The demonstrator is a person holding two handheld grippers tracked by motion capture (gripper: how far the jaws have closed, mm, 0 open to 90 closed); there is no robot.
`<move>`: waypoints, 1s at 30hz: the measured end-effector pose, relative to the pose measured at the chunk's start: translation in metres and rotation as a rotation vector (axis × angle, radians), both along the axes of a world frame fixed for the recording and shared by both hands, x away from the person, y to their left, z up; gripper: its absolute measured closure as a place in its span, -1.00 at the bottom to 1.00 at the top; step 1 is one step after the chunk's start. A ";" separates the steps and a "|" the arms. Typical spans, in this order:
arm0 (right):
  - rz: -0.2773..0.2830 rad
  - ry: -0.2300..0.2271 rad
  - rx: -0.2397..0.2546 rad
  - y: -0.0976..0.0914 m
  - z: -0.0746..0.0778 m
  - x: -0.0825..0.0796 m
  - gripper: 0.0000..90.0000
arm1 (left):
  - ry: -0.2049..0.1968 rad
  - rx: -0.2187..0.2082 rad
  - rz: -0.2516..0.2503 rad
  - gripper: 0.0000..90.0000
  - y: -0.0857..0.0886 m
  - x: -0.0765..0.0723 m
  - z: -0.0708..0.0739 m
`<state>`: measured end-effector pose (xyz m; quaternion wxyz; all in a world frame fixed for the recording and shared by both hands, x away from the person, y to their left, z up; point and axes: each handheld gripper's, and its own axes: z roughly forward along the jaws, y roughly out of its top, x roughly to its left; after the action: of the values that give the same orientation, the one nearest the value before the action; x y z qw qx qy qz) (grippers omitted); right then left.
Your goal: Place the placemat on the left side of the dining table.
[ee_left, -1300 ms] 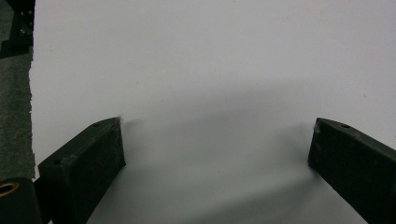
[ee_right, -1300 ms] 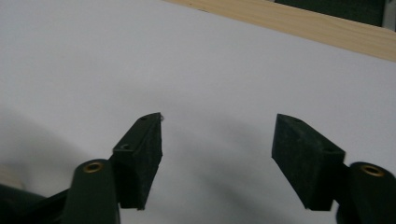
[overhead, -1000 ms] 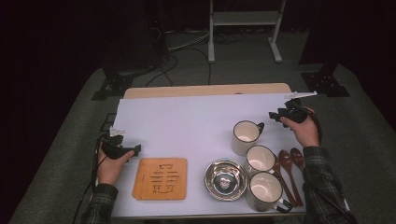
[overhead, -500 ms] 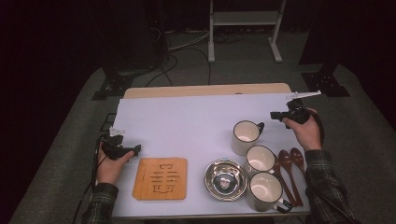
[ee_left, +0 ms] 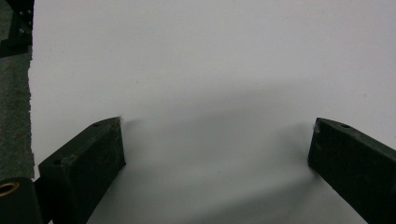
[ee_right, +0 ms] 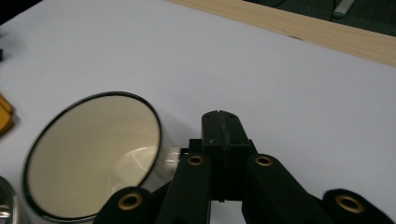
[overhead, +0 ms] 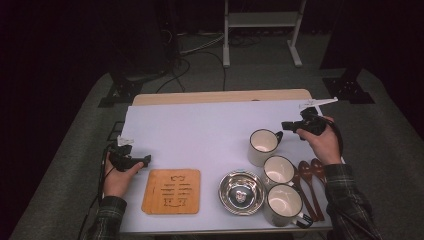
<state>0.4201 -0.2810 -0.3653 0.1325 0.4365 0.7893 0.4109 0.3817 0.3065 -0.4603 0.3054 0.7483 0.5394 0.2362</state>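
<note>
Brought the right gripper (overhead: 288, 125) leftward over the worktop (overhead: 200, 130) since a second ago, closer to the far mug (overhead: 263, 146), and closed its jaws on the way with nothing between them. Holds them now, in the right gripper view, pad flat against pad (ee_right: 219, 116), gripping nothing, with the mug's rim (ee_right: 154, 122) just beside and lower left. Reads as a lining-up at the handle (overhead: 278, 135) rather than a grasp: shut tips aimed at the small dark loop jutting toward that hand, likely the surest purchase on a smooth round wall. Parks the left gripper (overhead: 145, 160) low at the near left, jaws spread wide (ee_left: 217, 123) over bare white sheet, holding nothing, probably waiting clear of the work. Finds the far mug upright and apart from the rest, well forward of the right-hand cluster. Notes a glossy cream cylinder with a thin dark rim, enamel by the look; two more mugs (overhead: 278, 170) of the same make nearer in; a polished steel bowl (overhead: 242, 192), mirror-bright inside; dark reddish wooden spoons (overhead: 307, 175) laid side by side at the right edge; a pale wooden board (overhead: 171, 191), square with rounded corners and cut slots; matte white covering over light wood
</note>
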 end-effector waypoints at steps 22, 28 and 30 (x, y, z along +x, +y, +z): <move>0.213 -0.005 0.047 0.058 0.010 -0.024 0.99 | -0.002 -0.003 0.002 -0.95 0.000 0.000 0.000; 0.253 -0.012 0.050 0.070 0.014 -0.029 0.99 | -0.002 -0.003 0.002 -0.95 0.000 0.000 0.000; 0.278 -0.016 0.055 0.077 0.016 -0.032 0.99 | 0.000 0.003 -0.002 -0.95 0.000 0.000 0.000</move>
<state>0.3878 -0.2043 -0.3496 0.0683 0.3230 0.8297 0.4502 0.3819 0.3067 -0.4601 0.3045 0.7494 0.5381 0.2368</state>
